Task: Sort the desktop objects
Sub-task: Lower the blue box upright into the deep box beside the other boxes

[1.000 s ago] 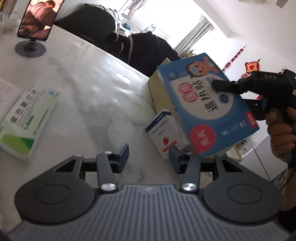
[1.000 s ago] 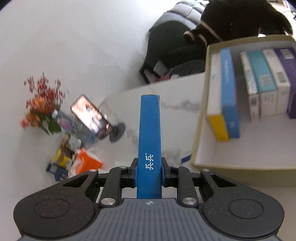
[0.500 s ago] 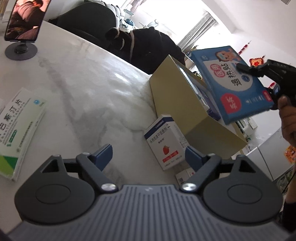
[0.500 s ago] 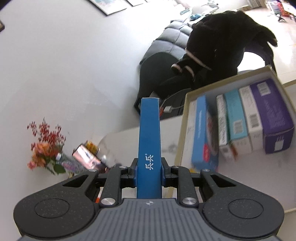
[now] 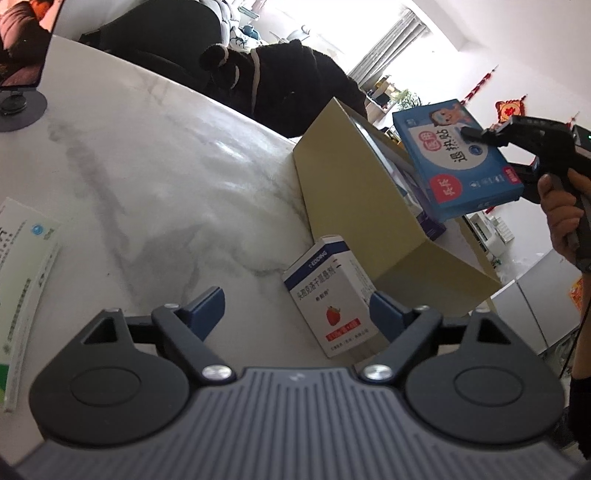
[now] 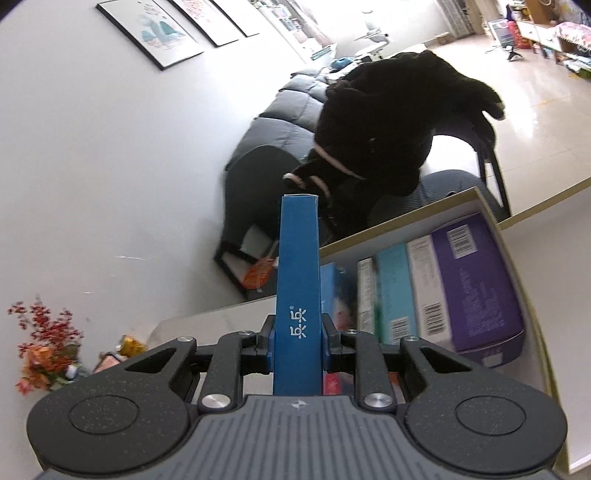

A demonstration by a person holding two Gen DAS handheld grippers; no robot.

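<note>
Above the open cardboard box [image 5: 354,206], the right tool [image 6: 297,332] is clamping the blue carton [image 6: 297,280] edge-on; it risks snagging the upright cartons [image 6: 436,288] ahead. The left tool [image 5: 297,306], spread wide and gripping nothing, is straddling the strawberry carton [image 5: 330,299] on the worktop [image 5: 155,155].

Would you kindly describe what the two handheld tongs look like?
Both the left tongs and right tongs share a ribbed grey body, black linkage arms with silver screws, round black discs and blue finger pads. The right tool's black pistol-style handle carries a green light.

Probably a home: sofa [image 6: 291,107], framed pictures [image 6: 162,29] (wall), marble table [image 5: 166,166].
</note>
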